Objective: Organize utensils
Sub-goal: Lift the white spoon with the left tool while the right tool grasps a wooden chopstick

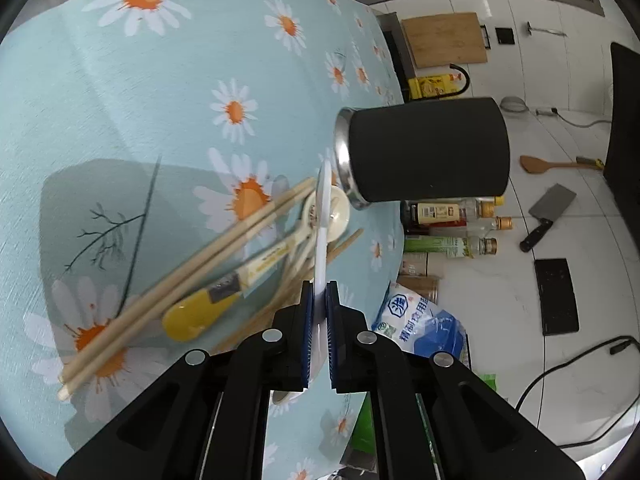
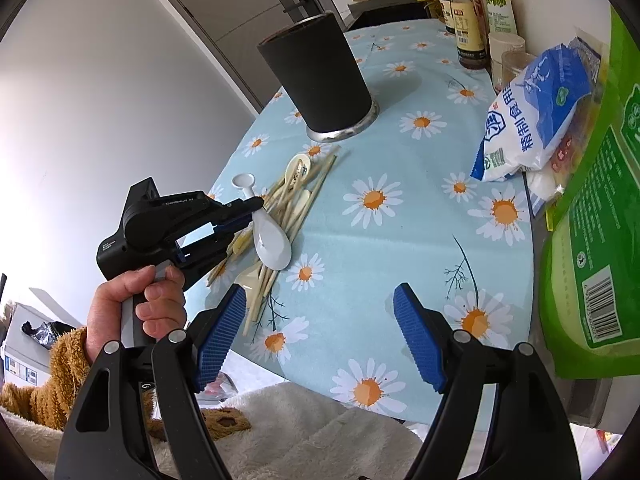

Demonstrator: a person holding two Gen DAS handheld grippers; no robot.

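Note:
My left gripper (image 1: pixel 319 288) is shut on a white ceramic spoon (image 1: pixel 321 248), seen edge-on between its blue pads. In the right wrist view the same left gripper (image 2: pixel 258 202) holds that white spoon (image 2: pixel 272 244) by its handle, bowl hanging down, just over the utensil pile (image 2: pixel 296 200). The pile holds wooden chopsticks (image 1: pixel 224 240), a yellow spoon (image 1: pixel 192 316) and cream spoons. Just beyond it stands a black cylindrical utensil holder (image 1: pixel 428 152) (image 2: pixel 320 80), upright on a metal base. My right gripper (image 2: pixel 320 294) hangs open over the daisy tablecloth (image 2: pixel 400 220), with nothing between its fingers.
A blue-and-white salt bag (image 2: pixel 532 120), a green packet (image 2: pixel 592 240) and sauce bottles (image 2: pixel 468 20) line the right side of the table. A person's hand (image 2: pixel 136 304) grips the left gripper's handle at the near-left table edge.

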